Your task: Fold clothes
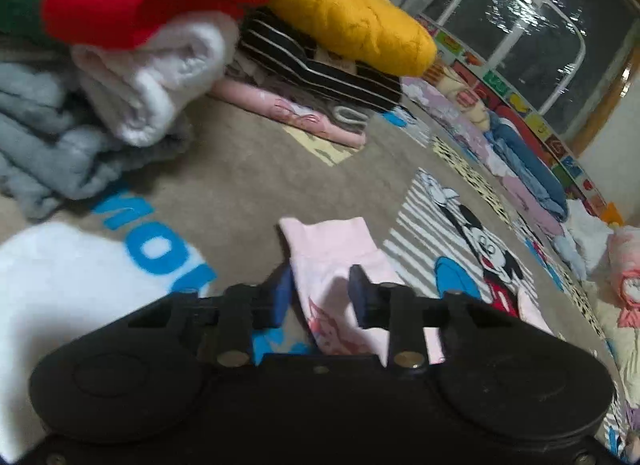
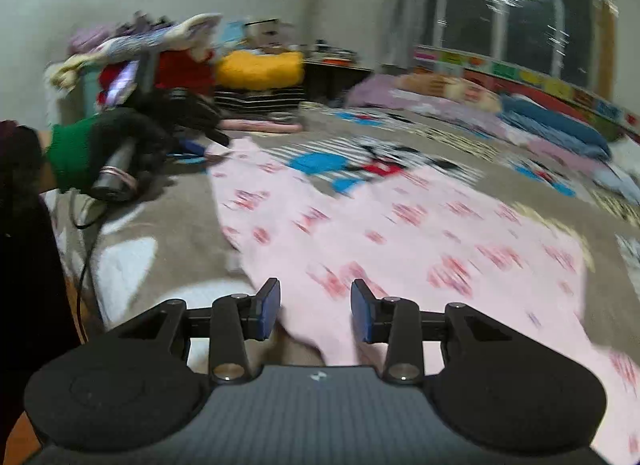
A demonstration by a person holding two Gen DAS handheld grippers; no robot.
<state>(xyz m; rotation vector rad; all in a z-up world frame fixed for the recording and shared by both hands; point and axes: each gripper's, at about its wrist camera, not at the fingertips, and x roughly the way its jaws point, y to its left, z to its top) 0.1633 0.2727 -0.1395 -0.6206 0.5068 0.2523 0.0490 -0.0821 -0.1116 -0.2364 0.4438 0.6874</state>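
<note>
Left gripper (image 1: 320,297) tilted down, straddling pink garment (image 1: 332,249).

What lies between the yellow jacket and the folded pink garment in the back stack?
A black-and-white striped garment, under the yellow jacket and over the folded pink garment; clearest in the left wrist view.

Pale pink garment (image 2: 400,233) with red-pink prints, spread mostly flat on cartoon-print bed cover, near edge rumpled, cuffed end raised.

home bedroom, cartoon bedspread (image 2: 192,201), stacked folded clothes (image 1: 320,69)
</note>
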